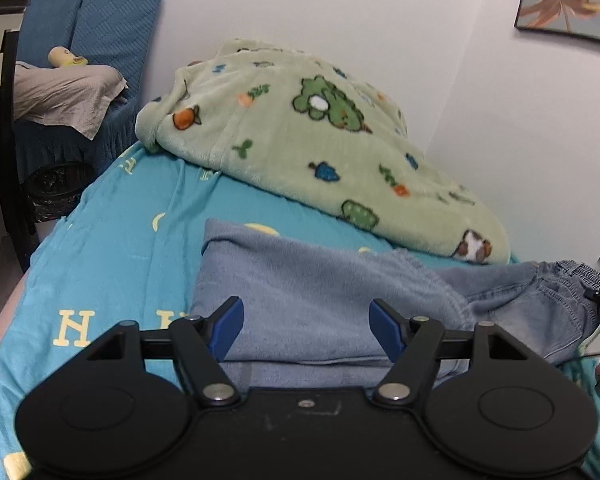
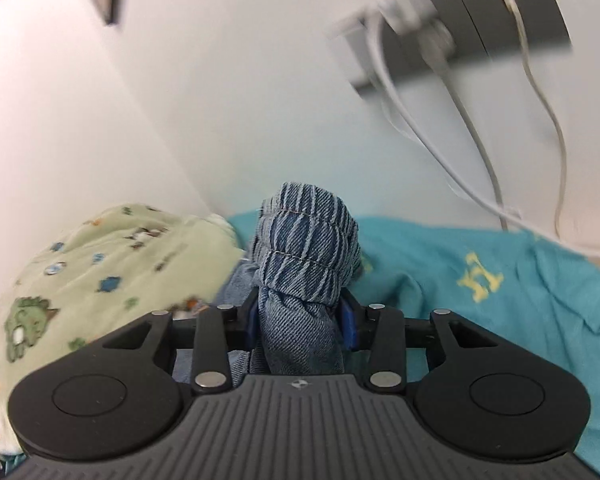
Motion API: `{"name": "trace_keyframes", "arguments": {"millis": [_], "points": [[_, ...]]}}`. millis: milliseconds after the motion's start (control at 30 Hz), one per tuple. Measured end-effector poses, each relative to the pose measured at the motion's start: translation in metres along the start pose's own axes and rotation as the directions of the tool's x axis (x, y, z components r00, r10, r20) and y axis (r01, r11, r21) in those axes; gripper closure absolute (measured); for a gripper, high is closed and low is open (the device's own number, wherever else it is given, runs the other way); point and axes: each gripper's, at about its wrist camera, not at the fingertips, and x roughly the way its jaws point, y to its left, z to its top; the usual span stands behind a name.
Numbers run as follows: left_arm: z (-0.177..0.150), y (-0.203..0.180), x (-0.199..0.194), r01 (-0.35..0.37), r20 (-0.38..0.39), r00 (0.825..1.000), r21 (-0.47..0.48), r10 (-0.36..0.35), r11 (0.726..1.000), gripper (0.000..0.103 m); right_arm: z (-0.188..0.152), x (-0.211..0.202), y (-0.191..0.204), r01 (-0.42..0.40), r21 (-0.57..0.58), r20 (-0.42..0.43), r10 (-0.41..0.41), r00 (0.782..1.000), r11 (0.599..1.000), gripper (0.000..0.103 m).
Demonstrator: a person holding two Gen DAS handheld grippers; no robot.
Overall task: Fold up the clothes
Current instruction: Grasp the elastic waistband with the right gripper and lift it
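Light blue denim jeans (image 1: pixel 320 280) lie partly folded on the teal bed sheet (image 1: pixel 112 248). The folded leg part lies in front of my left gripper (image 1: pixel 306 312). That gripper hovers just above the cloth, open, with nothing between its blue pads (image 1: pixel 228 328). The elastic waistband (image 1: pixel 572 276) trails to the right edge of the left wrist view. In the right wrist view my right gripper (image 2: pixel 302 320) is shut on the bunched waistband (image 2: pixel 308 240), which sticks up beyond the fingers, lifted off the sheet (image 2: pixel 480 300).
A green fleece blanket (image 1: pixel 300 140) with cartoon prints is heaped against the white wall behind the jeans. Cables (image 2: pixel 460 140) hang from a wall socket at the right. Left of the bed are a blue-covered chair (image 1: pixel 112 32) and a dark bin (image 1: pixel 52 188).
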Motion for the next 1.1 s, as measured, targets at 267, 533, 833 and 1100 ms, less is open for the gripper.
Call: {"name": "trace_keyframes", "arguments": {"millis": [267,533,833,1100], "points": [[0.012,0.009,-0.007,-0.047,0.012,0.999,0.082,0.046,0.996,0.036,-0.005,-0.05,0.104,-0.096,-0.188,0.096,0.116,0.989,0.977,0.068],[0.024,0.034,-0.02,-0.012,0.045,0.999,-0.019,0.013,1.0,0.036,-0.067,-0.116,0.216,-0.232,-0.47,0.107,0.317,0.942,0.851,0.07],[0.04,0.073,-0.043,0.013,0.103,0.995,-0.156,0.003,0.988,0.036,-0.191,-0.125,0.279,-0.396,-0.654,-0.147,0.406,0.902,0.644,0.071],[0.052,0.095,-0.059,0.048,0.184,0.983,-0.215,-0.007,0.975,0.036,-0.215,-0.157,0.329,-0.421,-0.783,-0.179,0.482,0.858,0.458,0.071]]}}
